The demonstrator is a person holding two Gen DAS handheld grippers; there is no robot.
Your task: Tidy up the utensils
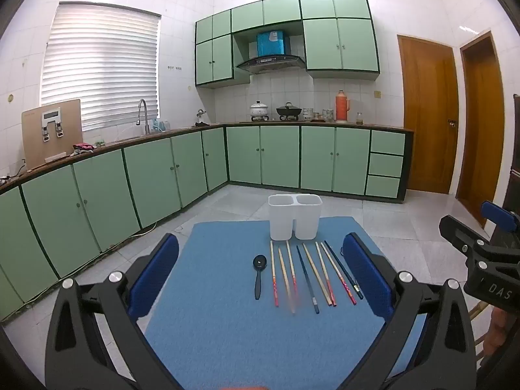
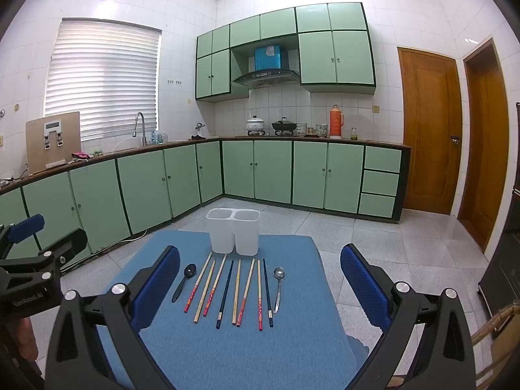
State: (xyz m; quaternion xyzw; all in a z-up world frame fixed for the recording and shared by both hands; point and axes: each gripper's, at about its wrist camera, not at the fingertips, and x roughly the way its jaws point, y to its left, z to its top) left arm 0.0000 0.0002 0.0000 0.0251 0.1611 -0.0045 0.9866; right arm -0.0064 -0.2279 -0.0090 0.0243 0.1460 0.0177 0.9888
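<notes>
Two markings are legible — both on gripper bodies. In the left wrist view, the right gripper (image 1: 494, 224) at the right edge of the frame carries the white letters "DAS" on its black housing. In the right wrist view, the left gripper (image 2: 32, 227) at the left edge carries "GenRobot.AI" in white on its black housing. No other text can be read.
</notes>
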